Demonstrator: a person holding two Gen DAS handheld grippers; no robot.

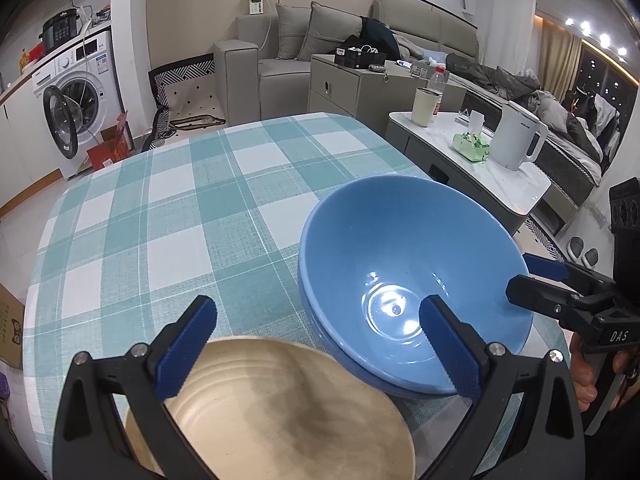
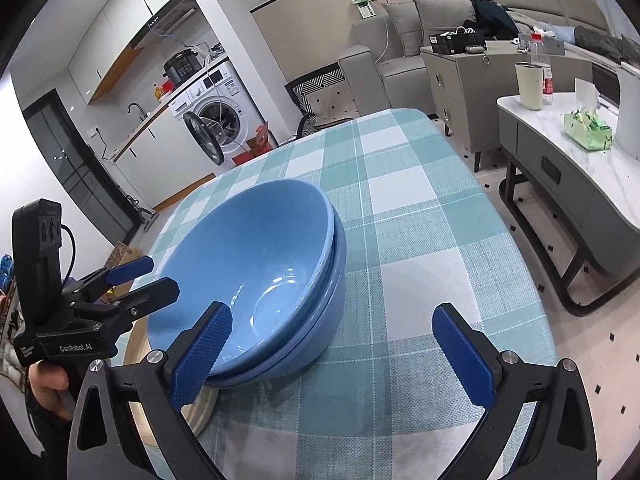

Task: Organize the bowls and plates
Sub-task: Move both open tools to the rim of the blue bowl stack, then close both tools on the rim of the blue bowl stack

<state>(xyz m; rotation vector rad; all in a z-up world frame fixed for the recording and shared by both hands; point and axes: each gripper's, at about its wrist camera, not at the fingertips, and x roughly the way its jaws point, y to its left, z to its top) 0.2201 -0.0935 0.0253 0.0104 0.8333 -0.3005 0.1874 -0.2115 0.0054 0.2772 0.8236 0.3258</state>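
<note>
Between the left tongs (image 1: 316, 346) and the right tongs (image 2: 340, 354) sit glossy blue glazed bowls (image 1: 412, 276), smooth and catching the light. Under the left tongs, a cream plate (image 1: 280, 412) looks matt, with faint ridges. The tabletop (image 1: 160, 220) wears a coarse woven checked cloth. The tongs' fingers (image 1: 188, 348) carry rough, textured blue pads on matt black plastic.

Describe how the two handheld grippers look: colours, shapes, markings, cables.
Both are black, with forked frames, silver bolts and ribbed blue pads. The left gripper reads "GenRobot.AI" and has a black cable by its boxy top; the right gripper reads "DAS".
</note>
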